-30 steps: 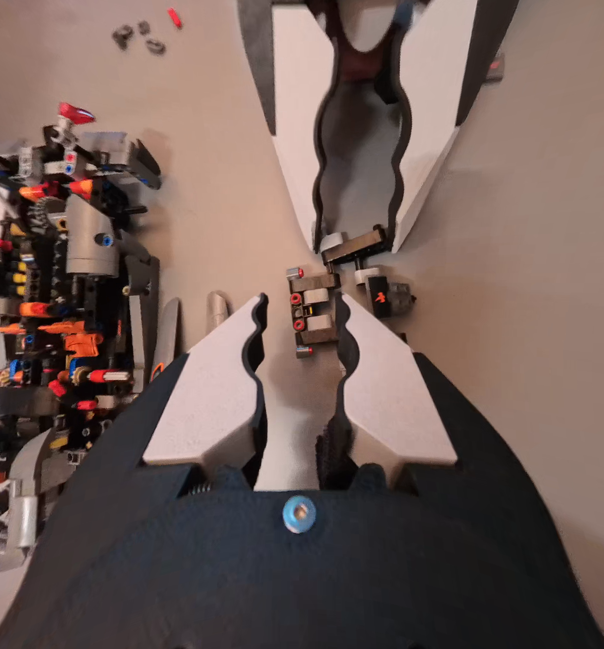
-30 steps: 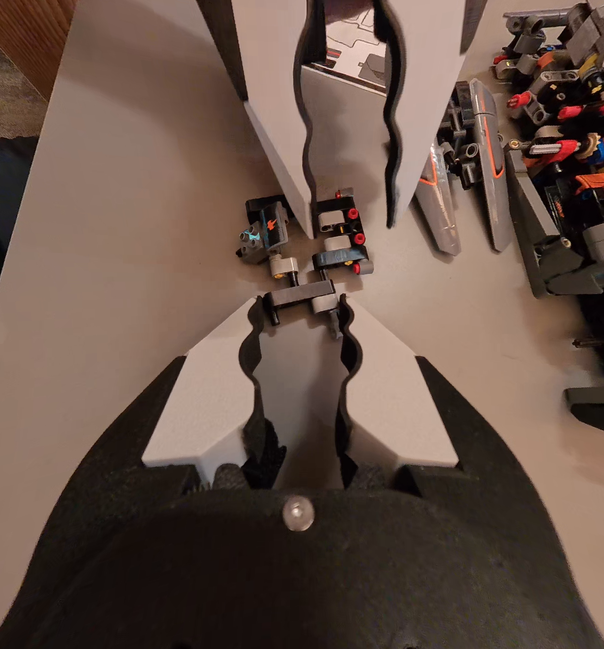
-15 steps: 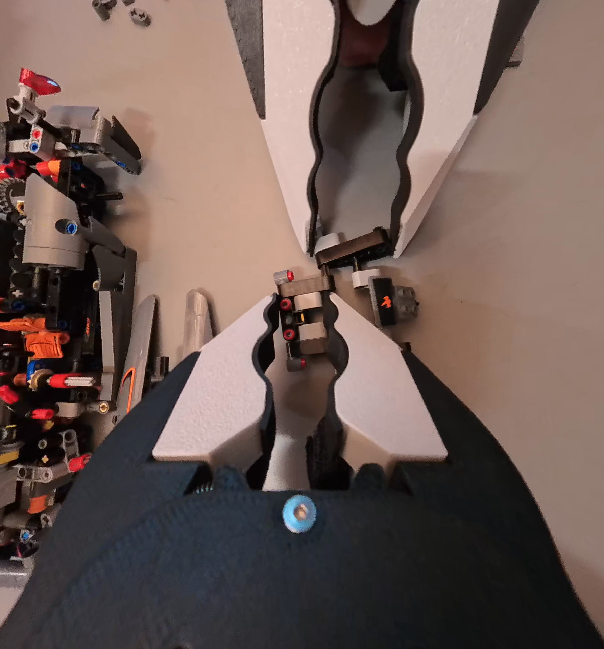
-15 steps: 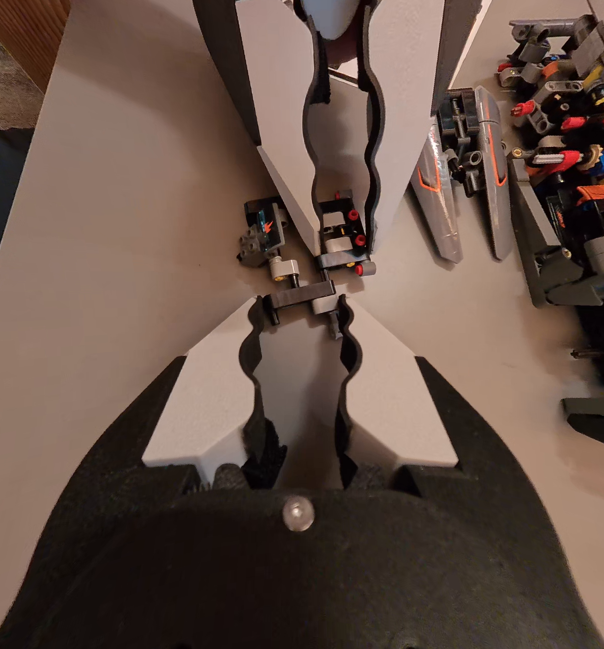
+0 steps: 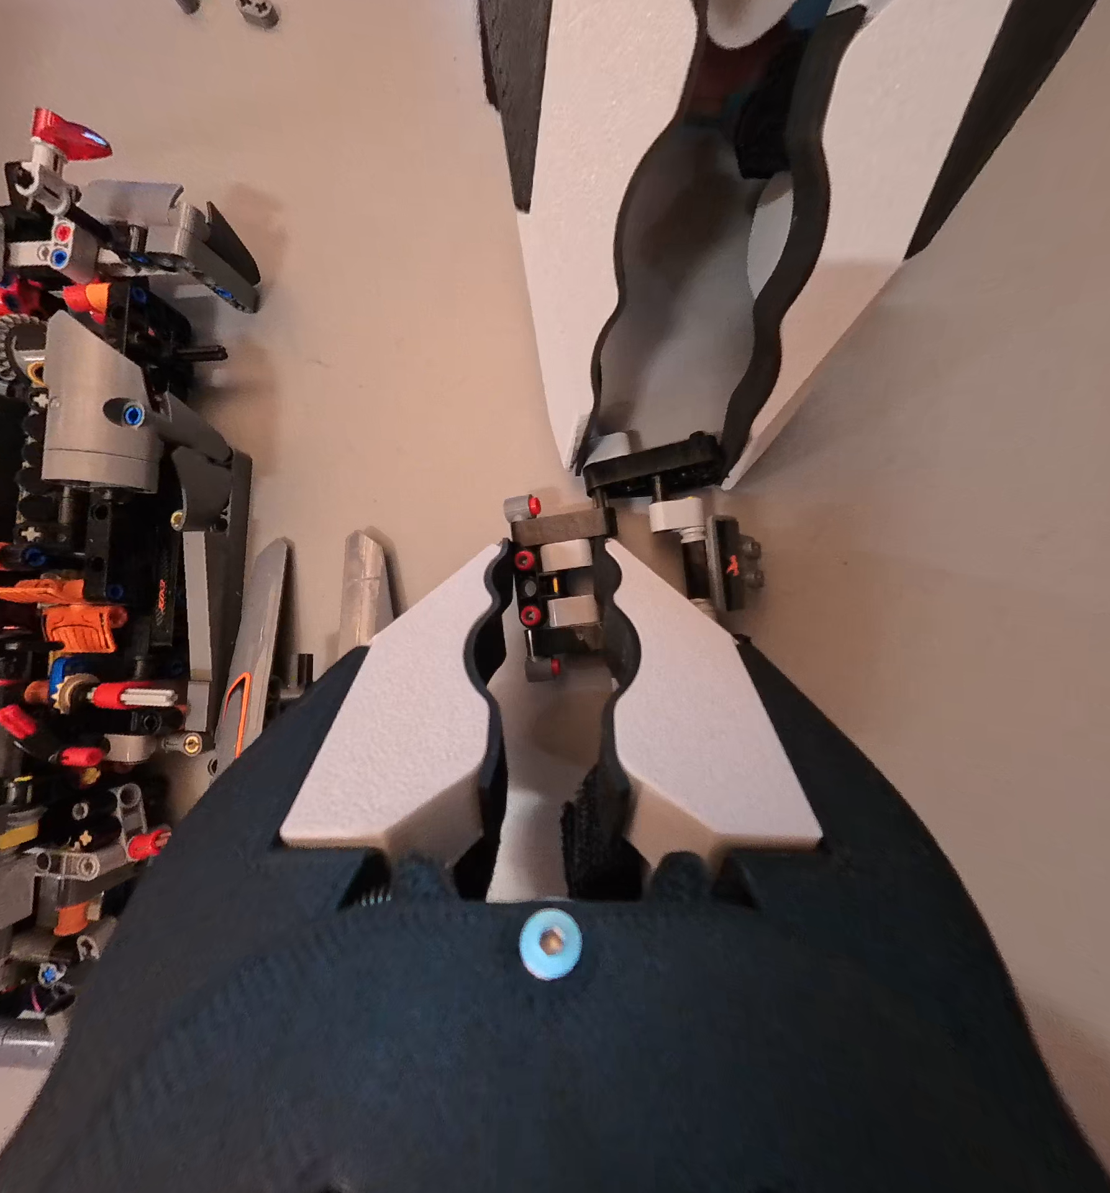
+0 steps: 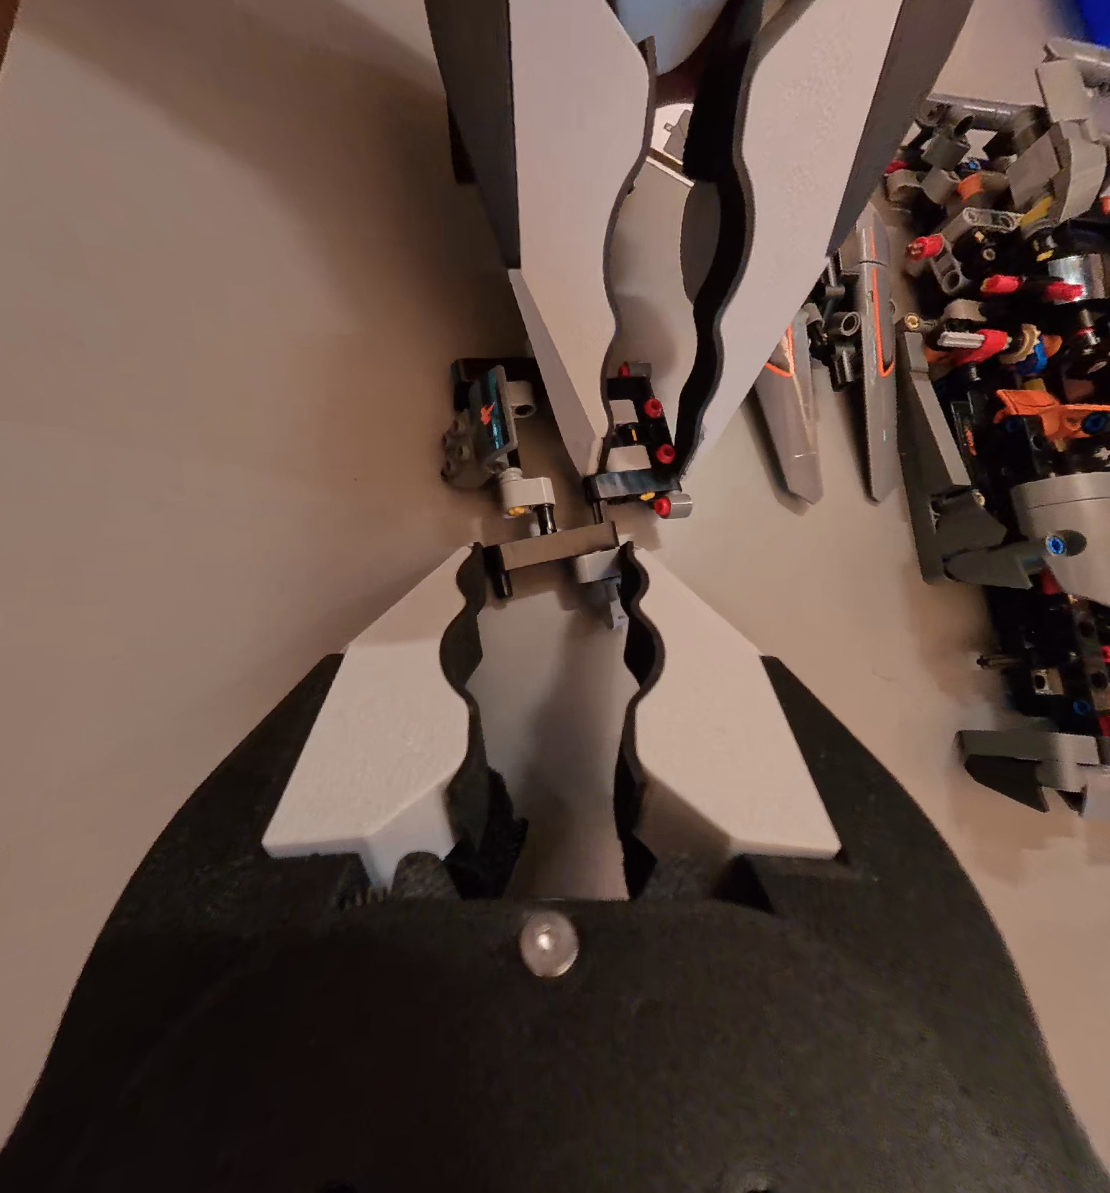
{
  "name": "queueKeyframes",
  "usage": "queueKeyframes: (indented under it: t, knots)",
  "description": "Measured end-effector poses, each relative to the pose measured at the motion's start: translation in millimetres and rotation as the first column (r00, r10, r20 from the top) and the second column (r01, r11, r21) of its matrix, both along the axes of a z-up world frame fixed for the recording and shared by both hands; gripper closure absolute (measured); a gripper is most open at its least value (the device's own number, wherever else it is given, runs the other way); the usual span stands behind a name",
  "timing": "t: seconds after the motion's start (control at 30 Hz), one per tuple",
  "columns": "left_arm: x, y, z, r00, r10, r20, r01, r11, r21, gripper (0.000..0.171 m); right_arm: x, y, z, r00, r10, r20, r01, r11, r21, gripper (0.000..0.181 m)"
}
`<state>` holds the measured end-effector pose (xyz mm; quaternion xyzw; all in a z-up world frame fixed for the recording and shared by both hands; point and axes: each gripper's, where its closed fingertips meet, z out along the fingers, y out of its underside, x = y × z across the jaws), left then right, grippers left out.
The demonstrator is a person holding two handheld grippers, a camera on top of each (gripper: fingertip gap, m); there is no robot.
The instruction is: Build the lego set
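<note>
The small Lego sub-assembly [image 5: 555, 584], a black frame with red pins and light grey connectors, lies on the beige counter [image 5: 378, 400] between the two grippers, and I take it as my landmark. My left gripper [image 5: 552, 574] has its fingers [image 5: 436, 632] drawn in around the near part of that sub-assembly; the black wavy pad on one side touches the frame, while on the red-pin side I cannot tell whether a thin gap remains, so I read it as gripping but not with certainty.

Just beyond the sub-assembly, joined to it by thin black axles, is a black cross beam [image 6: 555, 549] with a grey connector. My right gripper [image 6: 552, 561] has its fingers [image 6: 410, 620] on either side of that beam, each tip touching an end, so it is clamped on the beam.

Beside the sub-assembly, on the far side from the big model, sits a dark panel piece with an orange mark [image 5: 729, 568], linked to the beam through a light grey connector.

On the other side of the sub-assembly, two grey pointed blades [image 5: 368, 591] lie flat on the counter, and past them stands the large part-built Lego model [image 5: 68, 516], black and grey with orange, red and blue pieces.
</note>
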<state>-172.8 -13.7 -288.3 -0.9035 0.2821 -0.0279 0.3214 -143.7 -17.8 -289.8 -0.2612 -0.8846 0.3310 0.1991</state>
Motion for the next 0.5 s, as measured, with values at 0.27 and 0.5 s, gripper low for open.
queueKeyframes:
  t: [0.27,0.5]
  knots:
    - [-0.2,0.9,-0.3,0.999,0.011,-0.051,-0.011,1.000,-0.013,0.149,0.8,2.6,1.0,1.000,-0.025,0.009,0.023,0.988,0.153,0.142]
    - [-0.1,1.0,-1.0,0.997,0.018,-0.073,-0.020,1.000,-0.022,0.149,1.2,2.0,0.2,0.999,-0.001,0.054,-0.009,0.981,0.196,0.142]
